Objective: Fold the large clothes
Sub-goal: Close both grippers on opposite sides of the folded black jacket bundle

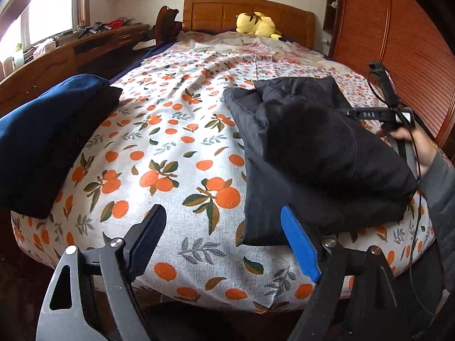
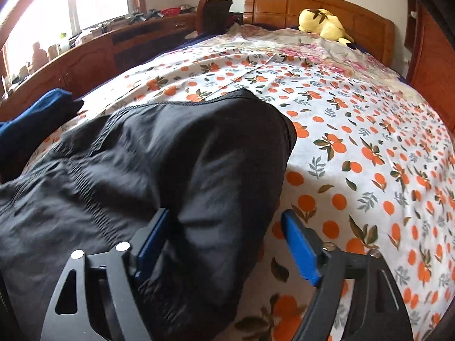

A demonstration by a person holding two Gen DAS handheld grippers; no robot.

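A black garment (image 1: 312, 153) lies folded and bunched on the right half of the bed with the orange-print sheet (image 1: 176, 147). My left gripper (image 1: 224, 241) stands open over the bare sheet just left of the garment's near corner, with nothing between its fingers. In the right wrist view the black garment (image 2: 170, 156) fills the left side. My right gripper (image 2: 227, 244) is open with a rounded fold of the garment between its jaws. The blue right pad (image 2: 301, 247) stands apart from the cloth. A person's hand (image 1: 403, 139) shows at the garment's right edge.
A folded navy garment (image 1: 42, 136) sits at the bed's near left corner. A yellow plush toy (image 1: 257, 24) rests by the wooden headboard (image 1: 216, 14). A wooden desk (image 1: 85, 45) runs along the left, and a slatted wardrobe (image 1: 398, 42) stands on the right.
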